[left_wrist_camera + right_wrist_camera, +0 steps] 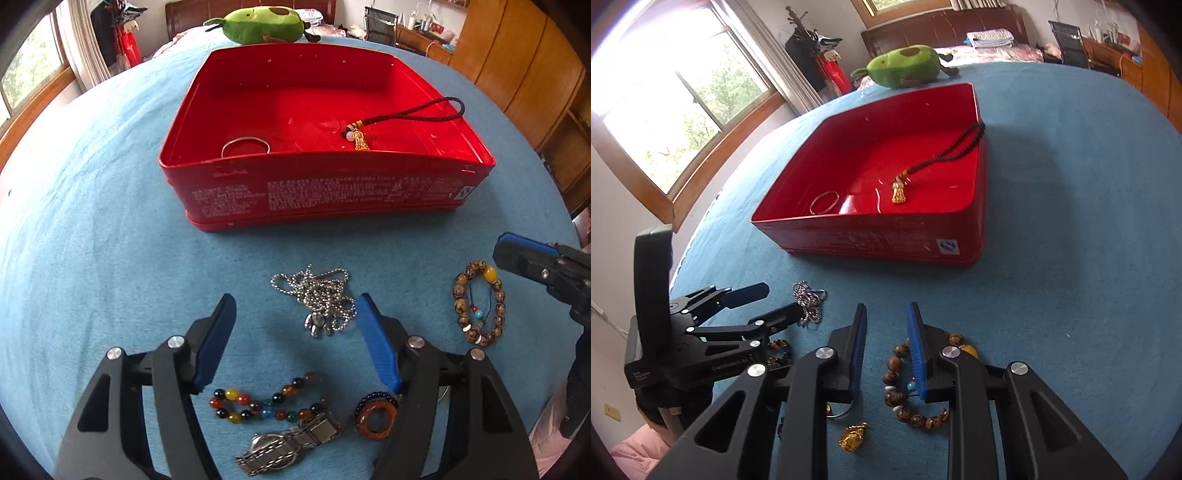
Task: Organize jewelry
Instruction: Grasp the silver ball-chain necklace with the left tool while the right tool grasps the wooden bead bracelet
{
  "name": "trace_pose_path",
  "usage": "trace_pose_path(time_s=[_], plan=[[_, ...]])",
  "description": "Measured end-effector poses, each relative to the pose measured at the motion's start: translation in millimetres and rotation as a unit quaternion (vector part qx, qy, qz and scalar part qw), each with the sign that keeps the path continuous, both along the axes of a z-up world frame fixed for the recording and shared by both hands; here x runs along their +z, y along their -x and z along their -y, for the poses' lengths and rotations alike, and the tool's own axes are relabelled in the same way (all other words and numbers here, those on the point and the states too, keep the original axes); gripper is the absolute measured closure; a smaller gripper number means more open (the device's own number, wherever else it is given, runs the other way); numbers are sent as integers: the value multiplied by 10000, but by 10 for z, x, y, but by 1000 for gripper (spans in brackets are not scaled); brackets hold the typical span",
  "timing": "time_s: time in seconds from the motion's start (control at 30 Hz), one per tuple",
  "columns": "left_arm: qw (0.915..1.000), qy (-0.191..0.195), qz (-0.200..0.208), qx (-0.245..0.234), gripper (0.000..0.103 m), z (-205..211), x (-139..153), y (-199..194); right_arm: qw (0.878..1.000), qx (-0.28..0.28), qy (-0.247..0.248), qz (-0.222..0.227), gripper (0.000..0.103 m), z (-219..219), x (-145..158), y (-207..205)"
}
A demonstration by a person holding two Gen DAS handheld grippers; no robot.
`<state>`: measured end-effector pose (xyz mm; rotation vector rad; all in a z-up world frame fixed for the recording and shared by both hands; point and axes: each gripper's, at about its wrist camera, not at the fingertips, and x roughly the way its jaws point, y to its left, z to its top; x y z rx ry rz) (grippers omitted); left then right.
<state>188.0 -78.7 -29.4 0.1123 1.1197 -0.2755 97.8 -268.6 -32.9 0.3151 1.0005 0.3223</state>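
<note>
A red tin box (325, 192) (886, 240) stands open on the blue cloth. Inside lie a silver bangle (245, 144) (823, 202) and a dark cord with a gold pendant (360, 138) (899, 190). In front lie a silver ball chain (317, 295) (809, 301), a coloured bead bracelet (266, 402), a steel watch (288, 443), a brown ring with dark beads (376, 413), a wooden bead bracelet (478, 302) (908, 387) and a gold charm (853, 437). My left gripper (295, 314) (768, 299) is open, its fingers either side of the chain. My right gripper (886, 325) is open and empty, over the wooden bracelet's left side.
A green plush toy (258, 24) (905, 66) lies behind the box. A bed, desk and wooden wardrobe (517, 74) stand beyond the table. A window (665, 110) is at the left. The blue cloth (1071, 221) stretches right of the box.
</note>
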Motion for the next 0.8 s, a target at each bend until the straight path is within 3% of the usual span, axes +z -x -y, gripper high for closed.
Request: trace_pose_path(time_s=[0.23,0.4,0.5,0.57,0.63,0.8], plan=[[9996,126,-243,88,35,19,-127,-59,9998,-49,115,-125,79,28,-85,11],[9999,-14,-157,52,38,67,-160,-60,9988,-190,413,-202,79,30,-138,18],[9999,-136,-36,-3,49,118,-174,-46,9978,-235,576,-239,79,19,-164,17],[9999,-100,-27,-101,68,149,-170,-33,9976,-236,596,-266,79,41,-183,24],[9998,-59,-39,-176,78,171,-165,-6,9973,-249,632,-271,79,64,-189,38],[9996,10,-38,-264,82,194,-175,36,9969,-278,630,-369,72,150,-245,62]])
